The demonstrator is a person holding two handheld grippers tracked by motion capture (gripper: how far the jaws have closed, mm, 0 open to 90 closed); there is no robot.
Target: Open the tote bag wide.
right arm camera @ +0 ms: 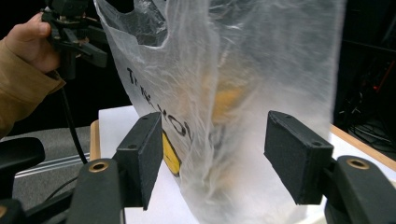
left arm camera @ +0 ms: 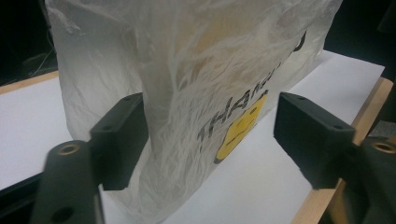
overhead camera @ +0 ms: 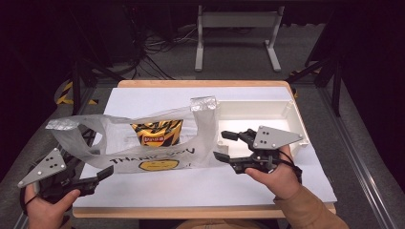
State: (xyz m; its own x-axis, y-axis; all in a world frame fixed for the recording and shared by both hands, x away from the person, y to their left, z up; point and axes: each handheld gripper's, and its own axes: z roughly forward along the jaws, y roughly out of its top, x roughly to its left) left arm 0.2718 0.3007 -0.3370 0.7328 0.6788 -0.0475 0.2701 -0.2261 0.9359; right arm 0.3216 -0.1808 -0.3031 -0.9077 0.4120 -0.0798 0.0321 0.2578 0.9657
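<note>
The bag point(overhead camera: 157, 138) stands on the white sheet point(overhead camera: 200, 183) at table centre, a snack packet point(overhead camera: 156, 132) visible through its film; its handles point(overhead camera: 204, 103) rise at the top right and spread at the left. The left gripper point(overhead camera: 102, 172) sits at the bag's lower left corner; in the left gripper view its jaws stand apart with film between them, one pad point(left arm camera: 122, 135) touching the plastic, the other clear. The right gripper point(overhead camera: 224, 145) sits at the bag's right edge; jaws apart, film between them, no clamp.

Risks, as a judgement: thin film may slip from a partial bite if either side closes on a single fold; uneven pull from one side could tip the bag and spill the packet; closing low may pinch both walls together and shut the mouth.

Surroundings: a white tray point(overhead camera: 267, 109) lies just beside the right gripper, limiting travel to the right; the table edge point(overhead camera: 191, 212) runs near the left gripper.
</note>
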